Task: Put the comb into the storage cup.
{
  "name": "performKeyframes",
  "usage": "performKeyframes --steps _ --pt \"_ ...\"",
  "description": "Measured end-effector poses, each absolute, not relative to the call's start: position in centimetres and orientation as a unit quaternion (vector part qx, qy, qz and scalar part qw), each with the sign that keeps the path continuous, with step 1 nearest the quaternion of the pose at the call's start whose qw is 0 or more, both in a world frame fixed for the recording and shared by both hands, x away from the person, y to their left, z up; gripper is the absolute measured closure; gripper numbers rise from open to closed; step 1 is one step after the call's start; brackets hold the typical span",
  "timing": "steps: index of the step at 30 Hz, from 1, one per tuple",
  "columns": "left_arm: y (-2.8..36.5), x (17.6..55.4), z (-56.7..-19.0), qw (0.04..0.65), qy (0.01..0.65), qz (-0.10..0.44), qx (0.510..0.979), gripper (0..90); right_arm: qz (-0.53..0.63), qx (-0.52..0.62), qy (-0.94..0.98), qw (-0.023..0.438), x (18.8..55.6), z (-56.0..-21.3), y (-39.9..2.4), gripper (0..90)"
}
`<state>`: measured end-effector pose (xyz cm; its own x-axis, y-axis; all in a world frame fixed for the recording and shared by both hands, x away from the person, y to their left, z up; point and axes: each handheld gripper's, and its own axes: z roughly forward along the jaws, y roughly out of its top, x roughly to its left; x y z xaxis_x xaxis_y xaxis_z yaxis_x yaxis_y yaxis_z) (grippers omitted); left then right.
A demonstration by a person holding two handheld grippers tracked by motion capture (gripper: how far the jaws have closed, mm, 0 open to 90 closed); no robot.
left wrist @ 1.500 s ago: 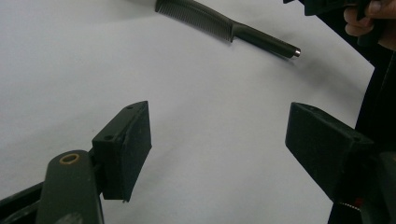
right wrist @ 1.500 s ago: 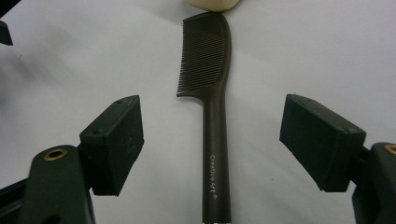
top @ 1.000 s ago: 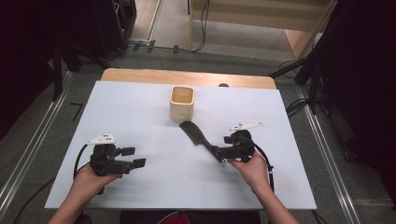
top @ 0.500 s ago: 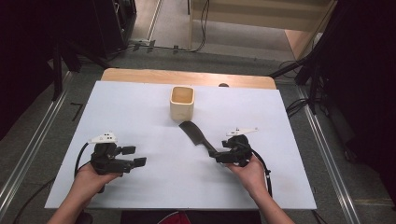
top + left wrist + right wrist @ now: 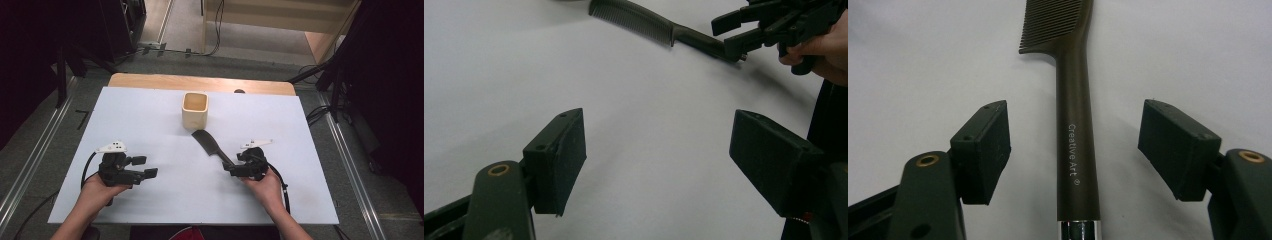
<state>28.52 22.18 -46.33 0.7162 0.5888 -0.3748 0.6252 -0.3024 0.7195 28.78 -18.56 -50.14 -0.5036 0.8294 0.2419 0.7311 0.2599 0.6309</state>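
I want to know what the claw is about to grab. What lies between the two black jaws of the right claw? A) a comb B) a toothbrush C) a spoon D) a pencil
A: the right gripper has its jaws standing open on either side of the dark handle of a comb, whose row of fine teeth shows further along, lying on the white table.

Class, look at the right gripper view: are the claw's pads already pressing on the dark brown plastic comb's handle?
No: the dark brown plastic comb lies between the right claw's pads, with white table showing on both sides of its handle.
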Motion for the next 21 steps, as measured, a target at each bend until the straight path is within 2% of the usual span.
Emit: performKeyframes --steps 12,21 --pt "22.2 28.5 -46.3 0.455 0.377 -0.021 0.806 24.2 0.347 0.490 0.793 0.102 28.2 -51.2 -18.0 31.9" --pt "22.2 28.5 -46.3 0.455 0.379 -0.021 0.805 24.2 0.348 0.474 0.797 0.136 27.3 -51.6 -17.8 50.0"
